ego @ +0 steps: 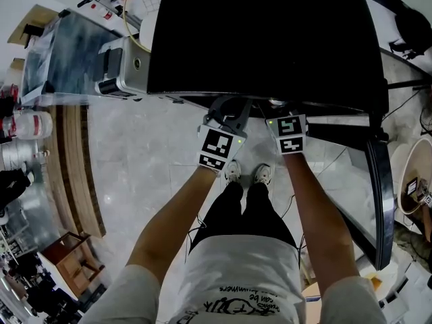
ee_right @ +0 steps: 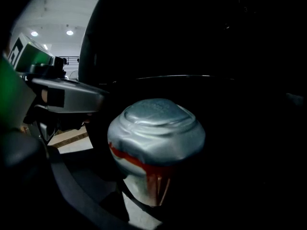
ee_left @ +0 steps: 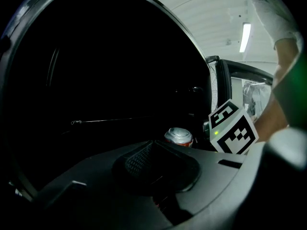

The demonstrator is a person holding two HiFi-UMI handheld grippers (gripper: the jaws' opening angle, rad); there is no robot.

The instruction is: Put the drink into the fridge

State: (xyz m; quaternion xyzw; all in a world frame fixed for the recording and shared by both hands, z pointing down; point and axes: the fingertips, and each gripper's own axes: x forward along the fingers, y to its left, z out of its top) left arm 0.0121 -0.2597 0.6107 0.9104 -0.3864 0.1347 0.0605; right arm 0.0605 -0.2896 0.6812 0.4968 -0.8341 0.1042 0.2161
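Drink can (ee_right: 156, 138) is clamped in the jaws of my right gripper (ee_right: 154, 176) before the dark fridge (ego: 263, 32); whether my left gripper (ego: 224, 117) has its jaws apart, I cannot tell.

You are standing in an open lab or test hall, not a home kitchen. Note the pale stone-pattern floor (ego: 148, 160), the long strip light (ee_left: 245, 37) on a high panelled ceiling (ee_left: 216, 18), and a work table (ego: 67, 46) wrapped in clear sheeting. The black fridge (ego: 256, 39) stands free on that floor, with equipment stand legs (ego: 405, 86) beside it and a wooden stool (ego: 75, 260) well apart.
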